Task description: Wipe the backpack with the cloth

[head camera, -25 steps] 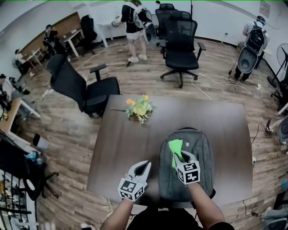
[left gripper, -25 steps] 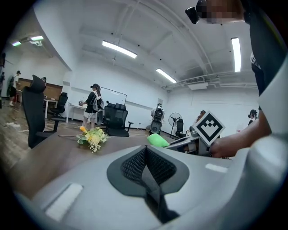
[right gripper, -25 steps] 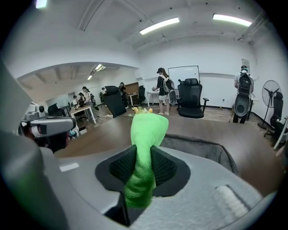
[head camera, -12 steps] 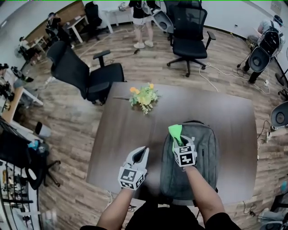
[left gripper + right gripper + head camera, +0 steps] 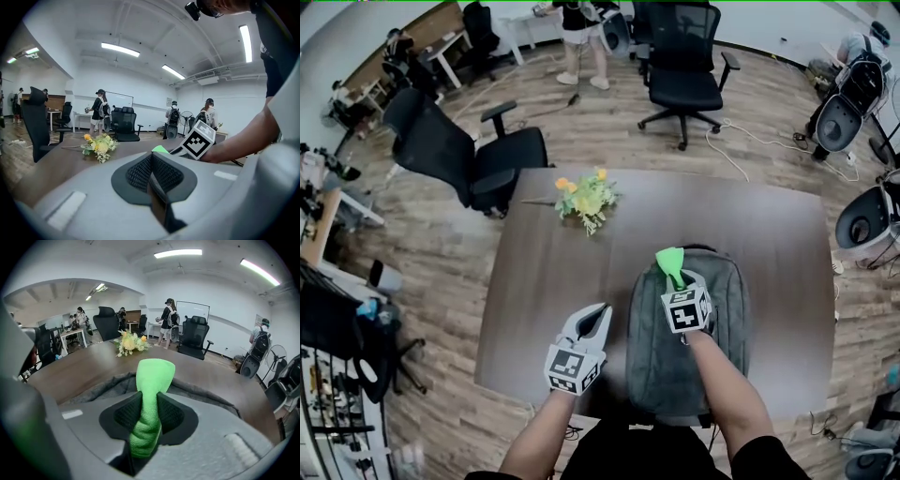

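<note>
A grey backpack [image 5: 712, 356] lies flat on the dark brown table [image 5: 544, 281], near its front right. My right gripper [image 5: 677, 279] is over the upper part of the backpack, shut on a bright green cloth [image 5: 669, 260] whose free end sticks out past the jaws toward the bag's top. In the right gripper view the cloth [image 5: 152, 394] is pinched between the black pads, with the backpack [image 5: 98, 386] just below. My left gripper [image 5: 595, 323] hovers over the table left of the backpack, jaws together with nothing in them; its own view shows the pads [image 5: 140, 173] meeting.
A bunch of yellow and orange flowers [image 5: 584, 199] lies on the table's far side. Black office chairs [image 5: 459, 159] stand beyond the table on the wood floor. People [image 5: 578, 28] are at the room's far end. Cables and fans [image 5: 862, 225] sit at the right.
My right gripper with the cloth has slid away from me along the backpack, toward its top. The left gripper has stayed where it was.
</note>
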Motion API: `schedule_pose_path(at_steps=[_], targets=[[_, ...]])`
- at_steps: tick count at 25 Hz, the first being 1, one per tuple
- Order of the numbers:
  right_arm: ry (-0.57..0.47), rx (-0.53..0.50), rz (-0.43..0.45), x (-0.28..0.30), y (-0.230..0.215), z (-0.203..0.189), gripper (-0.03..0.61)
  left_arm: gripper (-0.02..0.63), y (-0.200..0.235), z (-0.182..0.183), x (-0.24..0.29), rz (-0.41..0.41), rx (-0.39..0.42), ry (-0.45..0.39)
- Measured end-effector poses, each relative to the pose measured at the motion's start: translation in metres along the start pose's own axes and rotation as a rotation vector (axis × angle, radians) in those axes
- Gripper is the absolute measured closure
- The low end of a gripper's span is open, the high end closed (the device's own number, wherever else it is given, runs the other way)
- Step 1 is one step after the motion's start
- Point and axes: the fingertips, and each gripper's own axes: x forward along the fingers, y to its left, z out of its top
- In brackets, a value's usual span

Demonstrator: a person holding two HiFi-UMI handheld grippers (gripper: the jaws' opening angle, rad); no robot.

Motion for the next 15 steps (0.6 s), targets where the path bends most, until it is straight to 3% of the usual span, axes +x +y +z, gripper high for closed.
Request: schedule_pose_path(at_steps=[4, 15], targets=[[0.032, -0.042, -0.062, -0.007, -0.024, -0.007, 0.483, 0.594, -0.015, 0.003, 0.015, -0.036, -0.004, 0.001], [0.064, 0.019, -0.200, -0.030, -0.087, -0.025, 0.483, 0.594, -0.027, 0.001, 0.036, -0.095, -0.007, 0.027]])
